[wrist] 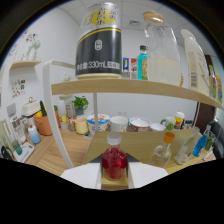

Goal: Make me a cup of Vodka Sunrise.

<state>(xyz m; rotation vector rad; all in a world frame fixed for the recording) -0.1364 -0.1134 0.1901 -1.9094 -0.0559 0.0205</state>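
Observation:
A small bottle of red liquid [114, 162] with a pale cap stands upright between my two white fingers [82, 176]. My gripper [115, 174] is shut on it, one finger pressing each side of its body. Beyond it lies a wooden counter [145, 142]. On the counter to the right are a clear bottle with an orange cap [164, 148] and a blue bottle [200, 144]. On the wooden shelf [135, 88] above stand a black 330 mL can [98, 47], a teal bottle [142, 62] and a glass jar of pale liquid [163, 56].
A row of cups and tubs [120, 123] lines the back of the counter under the shelf, with a small green plant [79, 104] to their left. An orange pot [44, 124] and small bottles sit left of the white shelf post [52, 112]. A tall white bottle [192, 60] stands at the shelf's right end.

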